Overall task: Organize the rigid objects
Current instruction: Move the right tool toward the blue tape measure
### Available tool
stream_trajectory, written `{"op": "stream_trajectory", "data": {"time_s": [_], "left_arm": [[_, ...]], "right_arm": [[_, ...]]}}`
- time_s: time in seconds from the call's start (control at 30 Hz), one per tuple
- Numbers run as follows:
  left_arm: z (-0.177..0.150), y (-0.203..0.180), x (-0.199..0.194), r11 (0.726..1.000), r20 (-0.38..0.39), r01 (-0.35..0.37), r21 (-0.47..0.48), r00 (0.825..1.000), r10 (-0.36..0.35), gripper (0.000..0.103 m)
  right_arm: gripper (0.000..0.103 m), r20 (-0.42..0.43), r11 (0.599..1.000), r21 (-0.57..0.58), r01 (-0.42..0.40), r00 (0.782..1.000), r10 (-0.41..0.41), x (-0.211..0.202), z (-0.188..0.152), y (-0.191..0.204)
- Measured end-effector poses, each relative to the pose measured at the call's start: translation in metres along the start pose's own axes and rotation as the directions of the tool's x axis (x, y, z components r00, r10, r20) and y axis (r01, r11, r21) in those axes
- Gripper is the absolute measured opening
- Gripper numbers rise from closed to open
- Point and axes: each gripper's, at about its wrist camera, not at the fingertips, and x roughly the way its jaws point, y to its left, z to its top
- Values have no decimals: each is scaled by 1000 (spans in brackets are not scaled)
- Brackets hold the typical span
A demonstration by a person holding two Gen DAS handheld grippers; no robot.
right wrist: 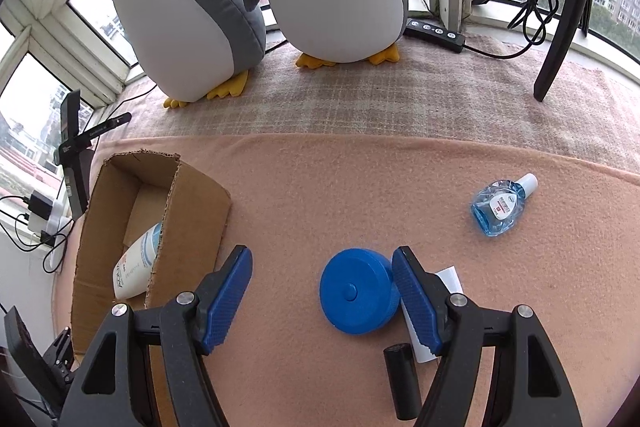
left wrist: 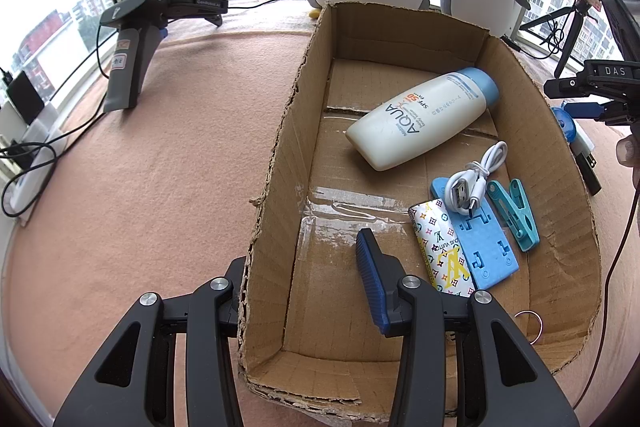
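The right gripper [right wrist: 322,291] hangs wide open over the pink blanket [right wrist: 340,195]. A blue round case [right wrist: 356,293] lies just beside its right finger.

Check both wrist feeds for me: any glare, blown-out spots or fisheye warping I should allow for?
Left wrist view: the windows are blown out white, the packing tape on the cardboard box floor glints, and the box walls bow with fisheye curvature. Right wrist view: soft even daylight, faint shadows, the blue round case sharp, dark vignette at the corners.
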Motion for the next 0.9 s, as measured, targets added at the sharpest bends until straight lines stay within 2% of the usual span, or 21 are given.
{"op": "stream_trajectory", "data": {"time_s": [0.17, 0.47, 0.6, 0.9], "left_arm": [[0, 0, 0, 1000, 0, 0, 1, 1000, 0, 42], [0, 0, 0, 1000, 0, 0, 0, 1000, 0, 42], [0, 0, 0, 1000, 0, 0, 0, 1000, 0, 42], [0, 0, 0, 1000, 0, 0, 0, 1000, 0, 42]], "right_arm": [[69, -31, 1000, -6, -18, 999, 18, 9, -3, 3], [69, -13, 1000, -2, 13, 1000, -13, 8, 3, 2], [69, -43, 1000, -3, 17, 999, -17, 15, 7, -1], [69, -95, 999, -15, -46, 994, 45, 20, -3, 10]]}}
